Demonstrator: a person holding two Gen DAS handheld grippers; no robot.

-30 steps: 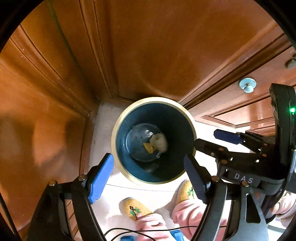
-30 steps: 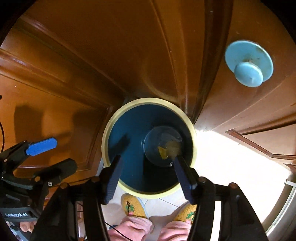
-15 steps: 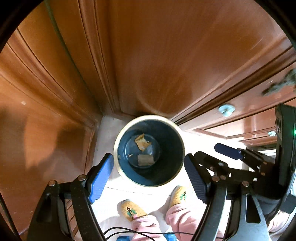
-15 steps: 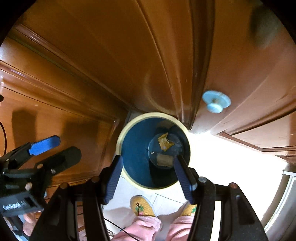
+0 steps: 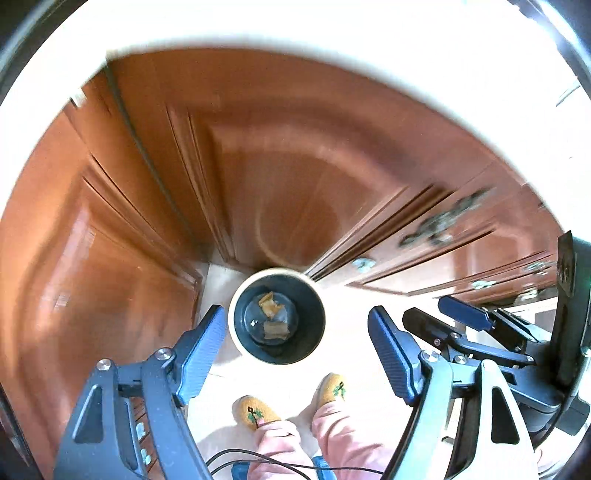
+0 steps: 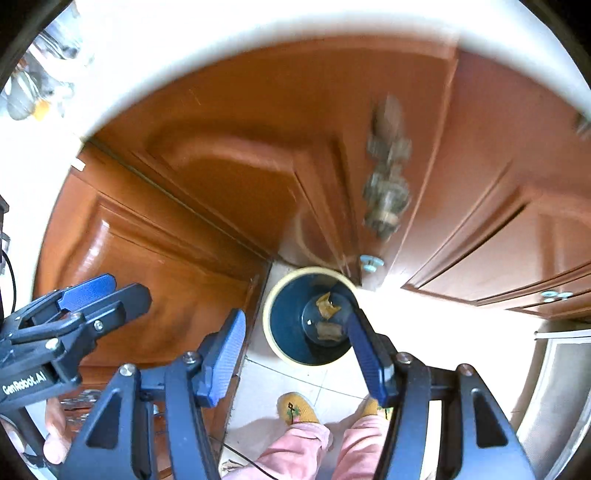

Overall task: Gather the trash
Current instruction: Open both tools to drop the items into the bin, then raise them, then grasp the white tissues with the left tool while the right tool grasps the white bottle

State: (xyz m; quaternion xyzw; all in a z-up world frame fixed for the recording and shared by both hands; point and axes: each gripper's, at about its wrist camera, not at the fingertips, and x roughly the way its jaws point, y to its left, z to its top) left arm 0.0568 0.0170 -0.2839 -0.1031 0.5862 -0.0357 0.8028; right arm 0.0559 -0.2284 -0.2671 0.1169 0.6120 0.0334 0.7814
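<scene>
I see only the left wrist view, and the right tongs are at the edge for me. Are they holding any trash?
Observer: No. In the right wrist view the right tongs stand open, with nothing between them.
Operator: What is at the far right there?
Observer: A curved metal-coloured surface at the picture's right edge. I cannot tell what it is.
Operator: And on the counter?
Observer: Some blurred clear objects, at the upper left.
</scene>
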